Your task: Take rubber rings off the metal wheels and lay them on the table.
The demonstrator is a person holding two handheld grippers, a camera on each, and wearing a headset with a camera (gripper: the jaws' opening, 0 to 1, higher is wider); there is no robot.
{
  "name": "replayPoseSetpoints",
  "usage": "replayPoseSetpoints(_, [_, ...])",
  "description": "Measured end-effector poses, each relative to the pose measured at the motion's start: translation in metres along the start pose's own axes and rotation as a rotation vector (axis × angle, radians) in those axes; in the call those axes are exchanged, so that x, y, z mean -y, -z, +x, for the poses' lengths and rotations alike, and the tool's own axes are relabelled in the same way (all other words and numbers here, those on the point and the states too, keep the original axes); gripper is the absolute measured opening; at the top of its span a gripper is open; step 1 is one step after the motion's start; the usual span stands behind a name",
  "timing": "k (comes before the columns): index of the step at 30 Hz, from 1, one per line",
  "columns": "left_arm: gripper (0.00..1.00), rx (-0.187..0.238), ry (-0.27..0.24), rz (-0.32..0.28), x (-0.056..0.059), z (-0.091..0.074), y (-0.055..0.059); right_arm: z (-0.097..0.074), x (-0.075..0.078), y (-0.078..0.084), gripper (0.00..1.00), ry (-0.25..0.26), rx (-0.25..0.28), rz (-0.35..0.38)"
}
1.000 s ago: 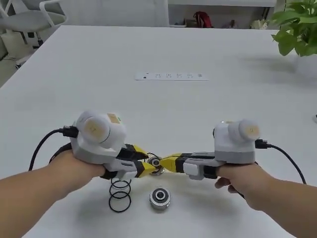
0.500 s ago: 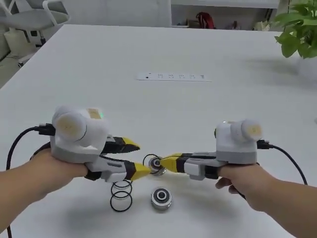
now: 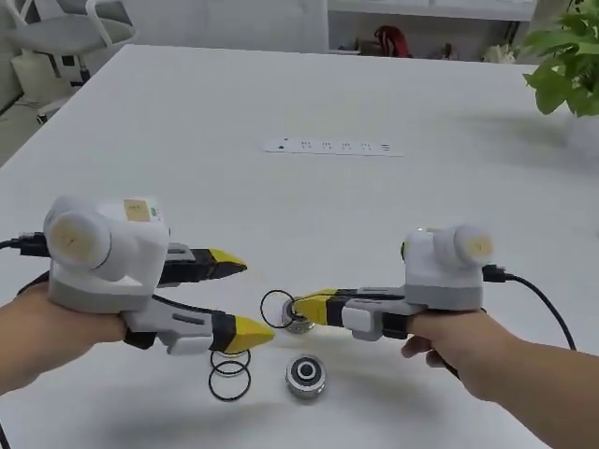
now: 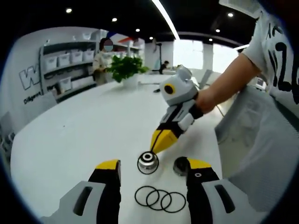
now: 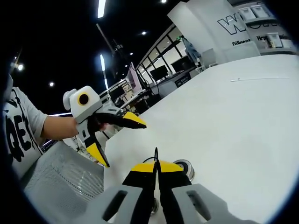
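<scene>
My right gripper (image 3: 301, 307) lies low over the table, shut on a thin black rubber ring (image 3: 277, 308) that loops out to the left of its tips. In the right gripper view the ring (image 5: 156, 154) rises edge-on between the closed jaws. A metal wheel (image 3: 298, 321) rests just under those tips. A second wheel (image 3: 305, 371) lies nearer to me. Loose rubber rings (image 3: 229, 374) lie overlapping on the table to its left. My left gripper (image 3: 241, 297) is open, off to the left of the wheels, holding nothing.
A white power strip (image 3: 334, 146) lies across the middle of the white table (image 3: 374, 215). A potted plant (image 3: 566, 56) stands at the far right corner and an office chair (image 3: 65, 28) beyond the far left. Cables trail back from both grippers.
My left gripper has opened and drawn back to the left, away from the wheel. The right gripper has stayed at the wheel, and a ring now hangs from its tips.
</scene>
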State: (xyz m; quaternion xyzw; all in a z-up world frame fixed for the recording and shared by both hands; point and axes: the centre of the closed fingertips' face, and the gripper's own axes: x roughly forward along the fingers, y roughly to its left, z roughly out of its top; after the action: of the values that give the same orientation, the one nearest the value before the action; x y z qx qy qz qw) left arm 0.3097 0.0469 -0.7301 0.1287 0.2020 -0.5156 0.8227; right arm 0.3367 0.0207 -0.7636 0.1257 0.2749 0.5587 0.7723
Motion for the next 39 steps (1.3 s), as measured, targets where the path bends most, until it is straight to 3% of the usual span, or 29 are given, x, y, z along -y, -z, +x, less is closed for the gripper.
replayPoseSetpoints(10, [0.65, 0.005, -0.005, 0.015, 0.004, -0.020, 0.005, 0.007, -0.012, 0.000, 0.00, -0.031, -0.005, 0.001])
replayPoseSetpoints(22, [0.70, 0.013, -0.023, -0.012, 0.007, -0.040, 0.016, 0.016, -0.032, 0.005, 0.00, -0.087, -0.031, 0.001])
replayPoseSetpoints(33, [0.71, 0.012, -0.039, -0.051, 0.009, -0.055, 0.027, 0.027, -0.063, 0.028, 0.00, -0.182, -0.125, 0.005])
replayPoseSetpoints(39, [0.71, 0.006, -0.045, -0.067, 0.012, -0.061, 0.035, 0.030, -0.070, 0.042, 0.00, -0.204, -0.174, -0.001])
